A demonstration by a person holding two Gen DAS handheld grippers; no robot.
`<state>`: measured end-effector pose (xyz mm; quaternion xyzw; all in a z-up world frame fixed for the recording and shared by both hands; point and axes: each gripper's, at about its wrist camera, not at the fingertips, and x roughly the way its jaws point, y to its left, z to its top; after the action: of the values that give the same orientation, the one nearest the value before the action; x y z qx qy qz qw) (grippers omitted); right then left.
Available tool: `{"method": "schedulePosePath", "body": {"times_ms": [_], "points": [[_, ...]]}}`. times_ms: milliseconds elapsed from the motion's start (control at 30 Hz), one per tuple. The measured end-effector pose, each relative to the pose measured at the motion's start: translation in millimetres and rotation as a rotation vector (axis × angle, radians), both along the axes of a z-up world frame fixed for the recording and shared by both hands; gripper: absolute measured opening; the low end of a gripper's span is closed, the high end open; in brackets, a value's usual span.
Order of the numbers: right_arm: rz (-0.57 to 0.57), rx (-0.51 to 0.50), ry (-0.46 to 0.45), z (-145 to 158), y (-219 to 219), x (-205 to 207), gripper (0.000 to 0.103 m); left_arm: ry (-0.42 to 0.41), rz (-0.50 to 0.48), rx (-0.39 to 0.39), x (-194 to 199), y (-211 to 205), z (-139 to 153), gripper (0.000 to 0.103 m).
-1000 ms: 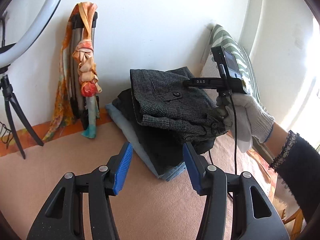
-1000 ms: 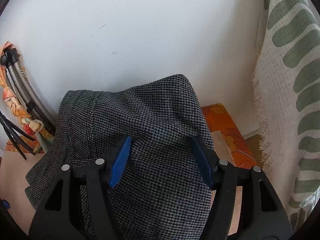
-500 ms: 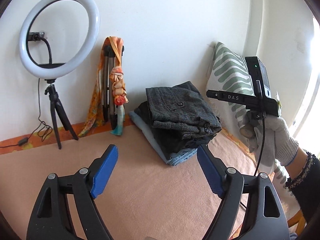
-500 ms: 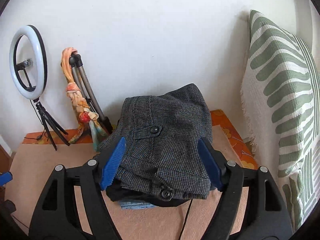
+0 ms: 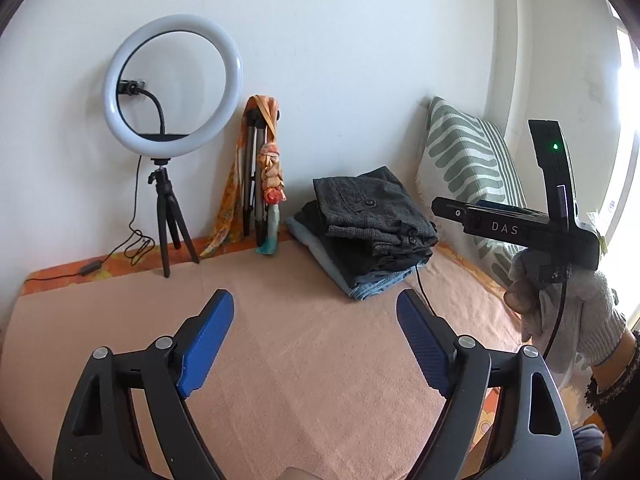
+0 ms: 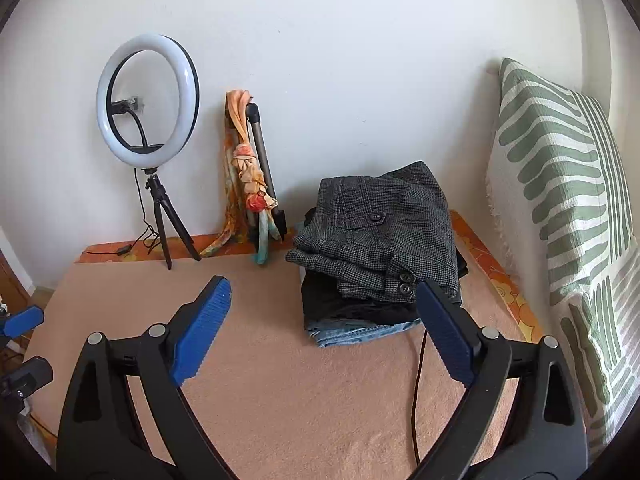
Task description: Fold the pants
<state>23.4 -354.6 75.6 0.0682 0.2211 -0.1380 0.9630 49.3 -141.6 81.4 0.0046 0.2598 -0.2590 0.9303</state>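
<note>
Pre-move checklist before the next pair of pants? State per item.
1. Left tool empty, jaws apart after just opening: ok.
2. Right tool empty, jaws apart after just opening: ok.
3. Grey houndstooth pants folded and resting on top of the stack: ok.
4. Stack sits squarely: black layer and jeans under it, edges roughly aligned, not tipping: ok.
5. Black cable trails across the blanket beside the stack, a possible snag: not ok.
6. Next pair of pants to fold: none in either view: cannot tell.
</note>
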Motion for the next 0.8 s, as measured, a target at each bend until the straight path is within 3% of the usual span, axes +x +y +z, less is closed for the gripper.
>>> {"method": "schedulePosePath", "body": {"times_ms": [133,367,800], "points": [[-0.004,-0.042,-0.004,-7,31,-21,0.098,-0.037,0.014,0.016,-19,9,-4,0.091],[-0.002,-0.011,-0.023,-26,62,-49,0.103,-0.087,0.055,0.036,-35,21,-11,0.101],[-0.031,0.011,-0.051,-53,74,-59,0.103,-0.02,0.098,0.049,-22,30,-39,0.102]]}}
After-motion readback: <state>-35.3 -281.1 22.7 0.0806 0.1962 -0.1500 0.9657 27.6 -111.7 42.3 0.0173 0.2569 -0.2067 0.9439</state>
